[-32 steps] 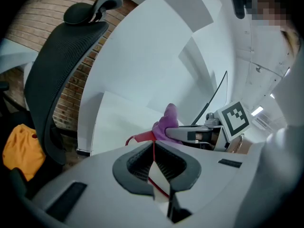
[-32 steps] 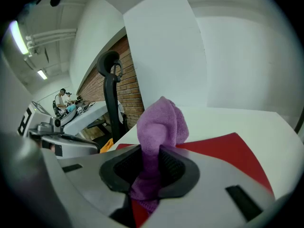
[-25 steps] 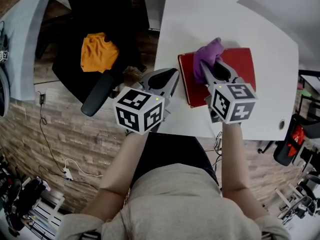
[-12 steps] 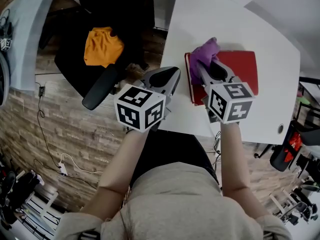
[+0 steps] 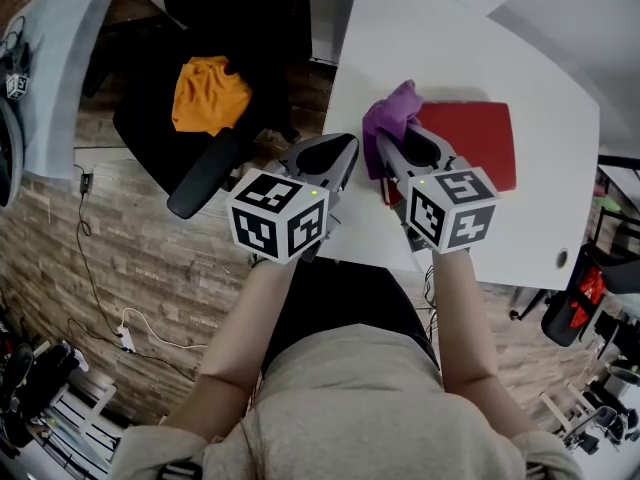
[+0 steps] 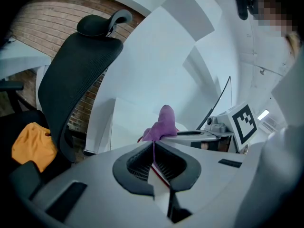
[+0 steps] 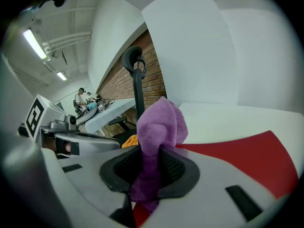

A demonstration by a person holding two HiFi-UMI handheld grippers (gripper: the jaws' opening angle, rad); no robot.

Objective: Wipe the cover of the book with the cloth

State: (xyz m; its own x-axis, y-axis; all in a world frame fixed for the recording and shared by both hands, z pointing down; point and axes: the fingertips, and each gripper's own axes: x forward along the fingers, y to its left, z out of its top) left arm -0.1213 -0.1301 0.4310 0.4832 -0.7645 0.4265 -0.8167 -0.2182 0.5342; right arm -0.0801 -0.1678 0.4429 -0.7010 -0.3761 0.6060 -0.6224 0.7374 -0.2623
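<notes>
Cloth [image 5: 388, 118] slid to left edge of book [image 5: 465, 143], right gripper [image 5: 393, 148] pinching it, left gripper [image 5: 335, 153] closed, white table [image 5: 450, 48]

Handheld grippers and their wearer, seen from above.
At mid-frame the left gripper [image 5: 338, 148] and right gripper [image 5: 392, 146] were pale grey with black ribbed pads [image 7: 173, 167], each bearing a white cube [image 5: 278, 218] of black square markers; below, a beige short-sleeved top [image 5: 350, 408].

Book [image 5: 472, 140] left part hidden under cloth [image 5: 386, 120]; near edge behind right hand-held gripper [image 5: 402, 146].
</notes>
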